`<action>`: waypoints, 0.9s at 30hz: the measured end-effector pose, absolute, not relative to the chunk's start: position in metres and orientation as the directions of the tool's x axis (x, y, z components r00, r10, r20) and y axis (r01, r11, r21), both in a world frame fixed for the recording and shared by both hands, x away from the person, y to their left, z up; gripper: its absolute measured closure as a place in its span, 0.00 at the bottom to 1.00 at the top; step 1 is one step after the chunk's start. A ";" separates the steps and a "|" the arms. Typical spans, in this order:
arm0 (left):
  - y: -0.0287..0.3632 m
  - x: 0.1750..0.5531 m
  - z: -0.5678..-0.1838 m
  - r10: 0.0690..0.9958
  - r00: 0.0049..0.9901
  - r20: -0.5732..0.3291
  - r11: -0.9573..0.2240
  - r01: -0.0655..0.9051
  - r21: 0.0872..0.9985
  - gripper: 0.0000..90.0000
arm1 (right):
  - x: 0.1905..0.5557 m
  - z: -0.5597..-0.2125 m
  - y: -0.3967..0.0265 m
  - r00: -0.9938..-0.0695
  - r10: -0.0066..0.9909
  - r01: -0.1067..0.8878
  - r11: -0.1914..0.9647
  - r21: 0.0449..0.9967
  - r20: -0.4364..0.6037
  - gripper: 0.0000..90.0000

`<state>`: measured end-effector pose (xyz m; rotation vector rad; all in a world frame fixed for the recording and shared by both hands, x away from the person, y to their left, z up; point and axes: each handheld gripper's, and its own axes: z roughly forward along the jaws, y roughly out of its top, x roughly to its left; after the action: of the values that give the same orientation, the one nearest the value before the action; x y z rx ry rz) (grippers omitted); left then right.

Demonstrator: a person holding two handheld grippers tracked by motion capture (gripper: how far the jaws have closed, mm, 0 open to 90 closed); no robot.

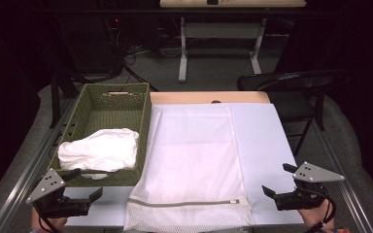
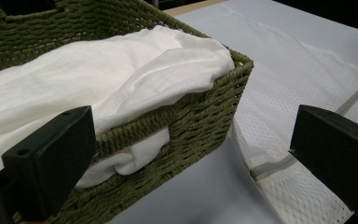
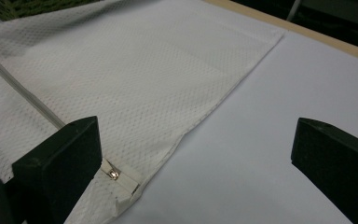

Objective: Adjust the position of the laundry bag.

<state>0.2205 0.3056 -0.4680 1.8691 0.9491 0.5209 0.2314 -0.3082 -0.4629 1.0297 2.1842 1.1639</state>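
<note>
Nothing begun yet, by the look of it. White cloth [image 1: 99,149] heaped in the green basket [image 1: 115,99] at the desk's left; mesh laundry bag [image 1: 194,160] flat beside it, zipper [image 1: 184,201] apparently closed. Left gripper [image 1: 80,183] and right gripper [image 1: 278,180] near the front edge, jaws apart, holding nothing. Unzipping and loading all left to do.

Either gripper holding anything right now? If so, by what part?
Nothing held. Left gripper and right gripper are both open with nothing between the jaws.
</note>
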 end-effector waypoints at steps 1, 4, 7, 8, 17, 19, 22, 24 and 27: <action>0.305 0.220 -0.468 0.794 0.606 -0.038 -0.257 0.392 0.883 0.00 | 0.233 -0.464 -0.304 -0.617 0.786 0.416 0.371 0.830 -0.042 0.01; 0.303 0.220 -0.467 0.799 0.599 -0.047 -0.253 0.406 0.878 0.01 | 0.236 -0.466 -0.297 -0.619 0.785 0.443 0.379 0.812 -0.029 0.01; 0.300 0.220 -0.467 0.801 0.596 -0.057 -0.253 0.422 0.871 0.01 | 0.239 -0.468 -0.290 -0.621 0.783 0.463 0.389 0.796 -0.021 0.02; 0.299 0.220 -0.467 0.801 0.596 -0.055 -0.257 0.426 0.867 0.01 | 0.239 -0.468 -0.290 -0.621 0.783 0.463 0.389 0.796 -0.021 0.02; 0.287 0.218 -0.471 0.790 0.606 -0.093 -0.276 0.487 0.829 0.05 | 0.252 -0.476 -0.271 -0.638 0.770 0.511 0.413 0.753 0.011 0.01; 0.283 0.219 -0.472 0.786 0.611 -0.098 -0.288 0.502 0.815 0.05 | 0.256 -0.478 -0.270 -0.632 0.775 0.531 0.410 0.742 0.025 0.01; 0.279 0.220 -0.474 0.778 0.619 -0.110 -0.302 0.522 0.798 0.06 | 0.259 -0.481 -0.269 -0.621 0.783 0.555 0.404 0.727 0.038 0.02; 0.276 0.220 -0.475 0.774 0.621 -0.123 -0.308 0.539 0.784 0.08 | 0.262 -0.483 -0.267 -0.616 0.786 0.573 0.407 0.711 0.046 0.02; 0.268 0.221 -0.479 0.756 0.642 -0.129 -0.340 0.554 0.760 0.08 | 0.267 -0.486 -0.264 -0.606 0.795 0.597 0.420 0.684 0.040 0.05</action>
<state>0.2206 0.2678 -0.4789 2.0398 1.0197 0.3122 0.2671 -0.2638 -0.4860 1.2064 2.3887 0.9730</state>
